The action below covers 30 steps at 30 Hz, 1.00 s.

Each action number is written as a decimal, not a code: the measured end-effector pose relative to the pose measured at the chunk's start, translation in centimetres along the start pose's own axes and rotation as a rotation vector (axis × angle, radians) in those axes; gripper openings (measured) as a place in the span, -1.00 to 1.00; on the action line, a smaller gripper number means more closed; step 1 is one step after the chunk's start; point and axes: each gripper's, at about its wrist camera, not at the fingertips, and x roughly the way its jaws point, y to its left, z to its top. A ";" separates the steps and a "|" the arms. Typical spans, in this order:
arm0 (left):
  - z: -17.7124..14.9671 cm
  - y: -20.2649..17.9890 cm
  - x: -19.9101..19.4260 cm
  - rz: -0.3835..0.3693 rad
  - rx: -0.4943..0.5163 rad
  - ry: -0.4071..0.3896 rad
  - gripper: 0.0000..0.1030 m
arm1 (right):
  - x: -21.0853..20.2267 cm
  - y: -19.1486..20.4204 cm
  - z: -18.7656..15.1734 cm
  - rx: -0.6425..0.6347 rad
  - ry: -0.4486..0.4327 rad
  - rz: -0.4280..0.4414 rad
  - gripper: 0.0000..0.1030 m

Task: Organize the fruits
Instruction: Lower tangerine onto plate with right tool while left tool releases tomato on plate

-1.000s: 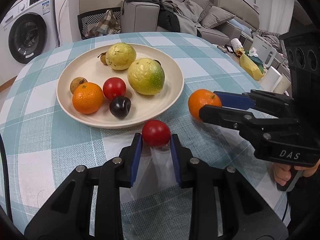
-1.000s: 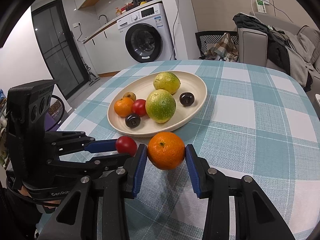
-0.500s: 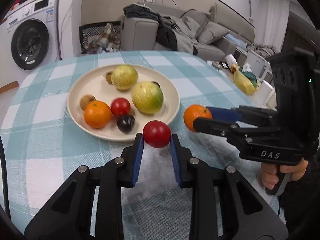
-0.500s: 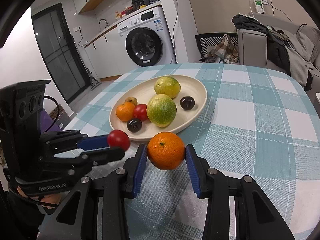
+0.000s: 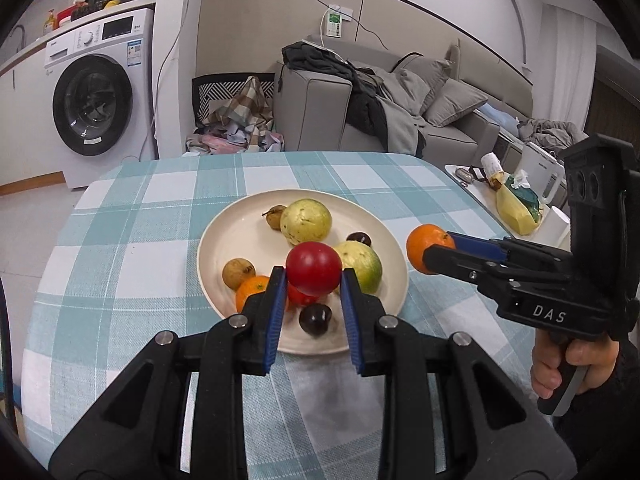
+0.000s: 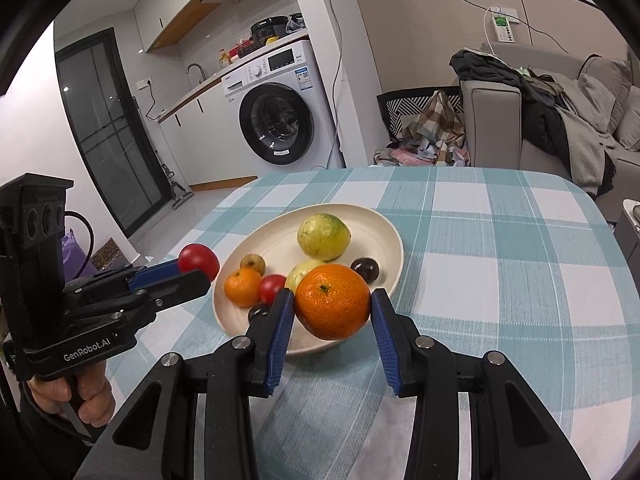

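My left gripper point(image 5: 314, 278) is shut on a red tomato point(image 5: 314, 267), held in the air over the near side of the cream plate point(image 5: 236, 232). My right gripper point(image 6: 332, 308) is shut on an orange point(image 6: 332, 301), lifted above the plate's point(image 6: 280, 236) near rim. The plate holds two yellow-green guavas point(image 5: 306, 221) point(image 5: 362, 264), an orange point(image 5: 250, 294), another tomato, two dark plums point(image 5: 316, 319) and two small brown fruits point(image 5: 238, 273). In the right wrist view the left gripper point(image 6: 198, 266) hangs left of the plate with its tomato point(image 6: 199, 260).
The plate sits on a round table with a teal checked cloth point(image 5: 132, 240). Behind it stand a washing machine point(image 5: 96, 92), a chair with clothes and a grey sofa point(image 5: 360, 112). A low side table point(image 5: 516, 200) with a kettle and packets is at the right.
Both grippers have risen off the cloth with their fruit and moved in toward the plate; the tomato now hangs over the plate's near side, the orange above its rim.
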 end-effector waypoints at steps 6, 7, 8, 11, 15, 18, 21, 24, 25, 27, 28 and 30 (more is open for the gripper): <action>1.2 1.1 1.8 0.019 -0.007 0.009 -0.53 | 1.7 -0.7 0.8 0.003 0.015 -0.024 -0.21; 1.4 1.3 2.3 0.018 -0.009 0.012 -0.53 | 2.0 -0.8 0.9 0.007 0.020 -0.026 -0.21; 1.4 1.3 2.6 0.020 -0.010 0.015 -0.53 | 2.3 -1.0 0.8 0.013 0.023 -0.025 -0.21; 1.7 1.6 3.7 0.029 -0.008 0.022 -0.53 | 2.9 -1.5 0.8 0.025 0.032 -0.019 -0.21; 1.9 1.7 5.2 0.040 0.000 0.039 -0.53 | 3.5 -1.8 0.8 0.030 0.032 -0.019 -0.21; 2.0 1.8 6.0 0.044 0.001 0.039 -0.53 | 3.9 -2.0 1.0 0.037 0.027 -0.020 -0.21; 1.8 1.9 6.5 0.043 -0.010 0.038 -0.53 | 4.1 -2.0 1.0 0.043 0.027 -0.014 -0.21; 1.7 1.8 7.0 0.049 -0.002 0.049 -0.53 | 4.3 -2.1 0.9 0.036 0.031 -0.020 -0.21; 1.6 1.8 7.1 0.053 0.001 0.050 -0.53 | 4.4 -2.1 0.8 0.037 0.034 -0.021 -0.21; 1.5 1.7 7.3 0.051 0.004 0.056 -0.53 | 4.5 -2.1 0.8 0.039 0.036 -0.021 -0.21; 1.5 1.7 7.5 0.050 0.005 0.058 -0.53 | 4.6 -2.1 0.8 0.038 0.037 -0.022 -0.21; 1.4 1.6 7.6 0.056 0.009 0.061 -0.53 | 4.6 -2.1 0.8 0.036 0.037 -0.024 -0.21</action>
